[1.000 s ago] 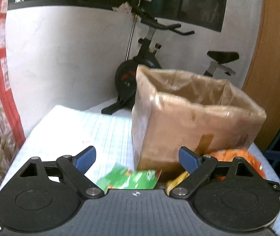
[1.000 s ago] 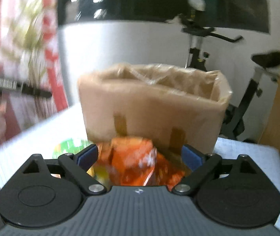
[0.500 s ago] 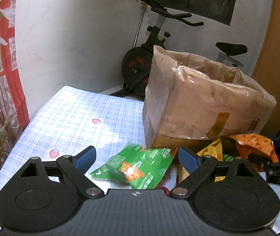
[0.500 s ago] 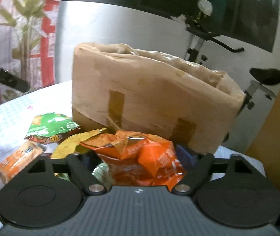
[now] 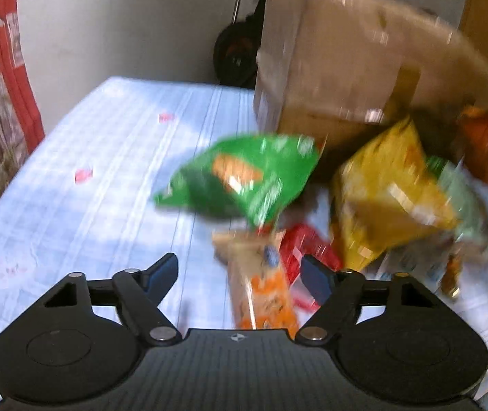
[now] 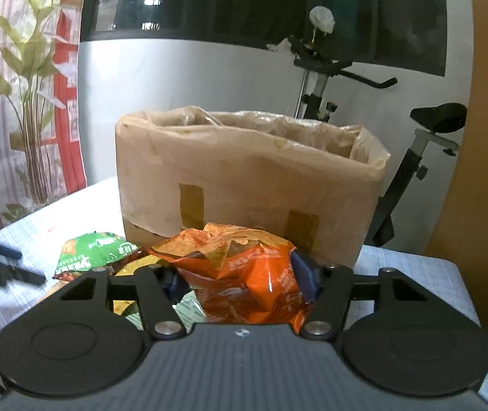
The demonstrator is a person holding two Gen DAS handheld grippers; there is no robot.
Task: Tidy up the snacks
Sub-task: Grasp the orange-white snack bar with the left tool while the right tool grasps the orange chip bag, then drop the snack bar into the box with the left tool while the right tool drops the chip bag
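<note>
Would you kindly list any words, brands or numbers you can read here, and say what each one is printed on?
No text can be read with confidence.
Orange snack bag in the right tongs: white print, too creased to read.
Green snack bag: white lettering, too small.
Left wrist view: all packets are motion-blurred.
Cardboard box: no print visible.

Glossy foil snack bag (image 6: pixel 244 281); matt paper-wrapped box (image 6: pixel 247 185); cloth tblcloth (image 5: pixel 100 178).
</note>
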